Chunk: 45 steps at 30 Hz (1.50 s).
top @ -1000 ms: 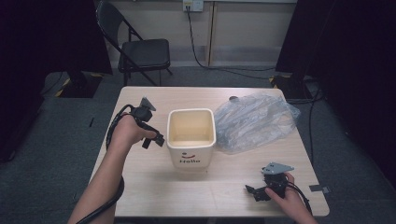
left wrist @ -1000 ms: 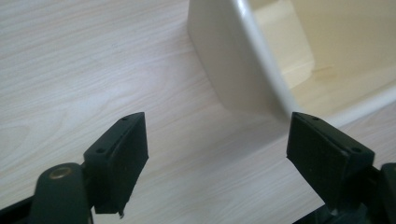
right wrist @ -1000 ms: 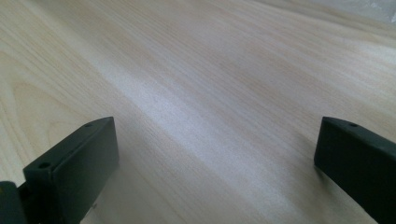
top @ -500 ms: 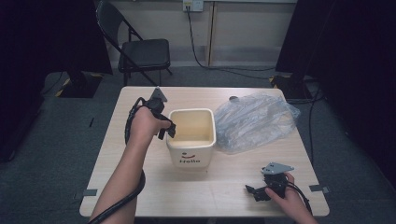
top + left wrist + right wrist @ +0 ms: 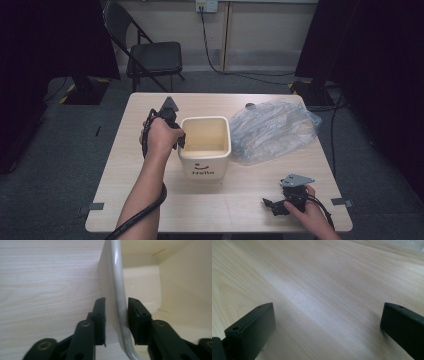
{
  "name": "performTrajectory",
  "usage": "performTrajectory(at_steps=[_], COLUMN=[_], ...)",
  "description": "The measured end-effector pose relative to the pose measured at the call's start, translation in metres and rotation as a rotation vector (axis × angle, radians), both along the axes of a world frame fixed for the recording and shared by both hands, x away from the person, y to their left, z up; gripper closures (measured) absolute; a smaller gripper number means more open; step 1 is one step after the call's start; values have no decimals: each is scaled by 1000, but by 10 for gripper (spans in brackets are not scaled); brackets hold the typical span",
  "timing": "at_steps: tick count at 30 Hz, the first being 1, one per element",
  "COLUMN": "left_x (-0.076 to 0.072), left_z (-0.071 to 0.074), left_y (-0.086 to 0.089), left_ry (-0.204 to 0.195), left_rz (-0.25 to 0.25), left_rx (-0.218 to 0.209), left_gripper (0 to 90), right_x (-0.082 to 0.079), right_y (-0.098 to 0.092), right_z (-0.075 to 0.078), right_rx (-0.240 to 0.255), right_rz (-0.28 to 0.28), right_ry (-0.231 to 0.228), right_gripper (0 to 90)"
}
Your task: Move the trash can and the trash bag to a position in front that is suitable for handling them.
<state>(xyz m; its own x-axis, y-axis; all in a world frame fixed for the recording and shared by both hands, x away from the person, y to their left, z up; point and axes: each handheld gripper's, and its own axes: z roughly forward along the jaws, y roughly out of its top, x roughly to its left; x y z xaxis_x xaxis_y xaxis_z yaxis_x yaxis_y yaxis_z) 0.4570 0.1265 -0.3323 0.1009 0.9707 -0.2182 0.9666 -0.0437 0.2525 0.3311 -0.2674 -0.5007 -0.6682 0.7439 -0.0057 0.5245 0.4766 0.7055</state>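
A cream square bin (image 5: pixel 205 167) with "Hello" on its front stands mid-table. My left gripper (image 5: pixel 177 139) reaches over its left wall from above. In the left gripper view the jaws have just been closing, and the gripper (image 5: pixel 116 302) now has one pad on the outer face and the other on the inner side of the rounded rim (image 5: pixel 119 285). The pads look pressed against the bin wall (image 5: pixel 140 277). My right gripper (image 5: pixel 270 205) rests near the table's front right. In the right gripper view its jaws (image 5: pixel 327 307) stand wide apart over bare wood.
A crumpled clear plastic bag (image 5: pixel 272 130) lies right of the bin, and its edge is at the top right of the right gripper view (image 5: pixel 413 243). The wooden table (image 5: pixel 225 212) has bare room in front. A folding chair (image 5: pixel 155 55) stands behind the table.
My left hand moved right from beside the bin to its left wall, and the jaws came down over the rim. The right hand stayed where it was.
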Motion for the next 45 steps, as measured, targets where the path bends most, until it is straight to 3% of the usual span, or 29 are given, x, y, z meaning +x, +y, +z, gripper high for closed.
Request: performTrajectory(at_steps=[3,6,13,19,27,30,40,45], left_x=[1,2,2,3,3,3,-2,-7], left_z=[2,5,20,30,46,49,55,53], left_y=[-4,-7,-9,-3,6,11,32,51], left_ry=[6,11,-20,-63,-182,-210,-238,-242], left_rz=[-17,8,44,54,69,63,72,90], left_rx=[27,43,54,22,-67,-76,-68,-67], left_gripper=[762,773,787,802,816,819,819,819], right_x=[0,0,0,1,1,1,1,1], right_y=[0,0,0,0,0,0,0,0], right_z=[0,0,0,0,0,0,0,0], right_rx=[0,0,2,2,2,2,2,2], right_rz=[0,2,4,5,4,4,4,4], right_ry=[0,0,2,2,1,2,2,1], right_gripper=[0,0,0,0,0,0,0,0])
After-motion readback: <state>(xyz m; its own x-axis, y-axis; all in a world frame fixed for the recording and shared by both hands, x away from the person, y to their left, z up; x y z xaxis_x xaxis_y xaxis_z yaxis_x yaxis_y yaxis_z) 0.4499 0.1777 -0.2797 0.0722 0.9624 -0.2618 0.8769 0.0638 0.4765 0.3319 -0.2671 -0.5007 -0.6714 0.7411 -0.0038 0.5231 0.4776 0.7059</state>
